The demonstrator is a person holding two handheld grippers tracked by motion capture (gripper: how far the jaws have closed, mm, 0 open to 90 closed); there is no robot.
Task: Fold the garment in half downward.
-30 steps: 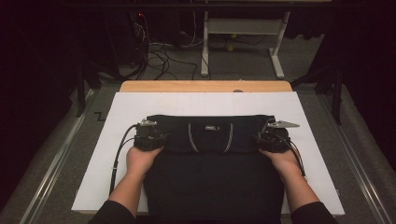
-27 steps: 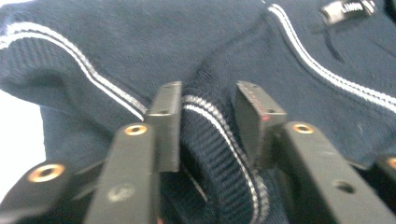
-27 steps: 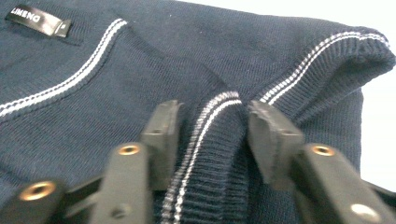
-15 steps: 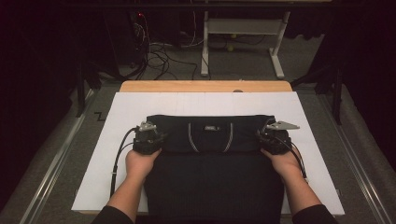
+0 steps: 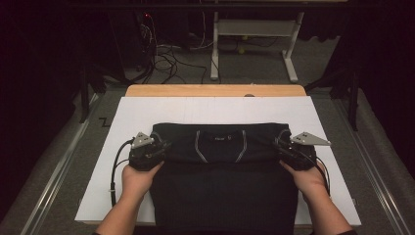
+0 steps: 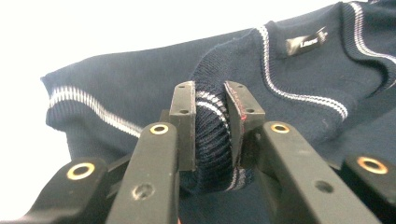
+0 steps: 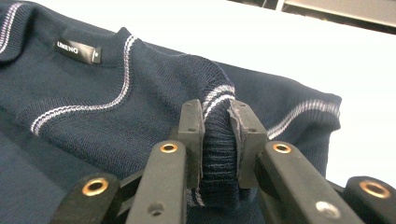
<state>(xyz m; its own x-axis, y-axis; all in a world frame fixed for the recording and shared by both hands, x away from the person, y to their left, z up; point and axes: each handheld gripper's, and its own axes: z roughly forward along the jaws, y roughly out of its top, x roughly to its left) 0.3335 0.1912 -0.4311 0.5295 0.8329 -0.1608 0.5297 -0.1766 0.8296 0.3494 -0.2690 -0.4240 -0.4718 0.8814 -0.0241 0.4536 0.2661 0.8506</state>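
A white sheet (image 5: 147, 117) covers most of the desk (image 5: 215, 90), whose bare wooden far edge shows as a strip beyond it. A small black mark (image 5: 104, 121) sits on the grey floor (image 5: 58, 166) just off the sheet's far left corner. Metal rails (image 5: 54, 176) run along the floor on both sides of the desk. Behind the desk stands a white-framed stand (image 5: 254, 34) with two legs; beside it, to the left, loose cables (image 5: 161, 54) lie tangled on the floor. Dark curtains (image 5: 39, 49) close off both sides.
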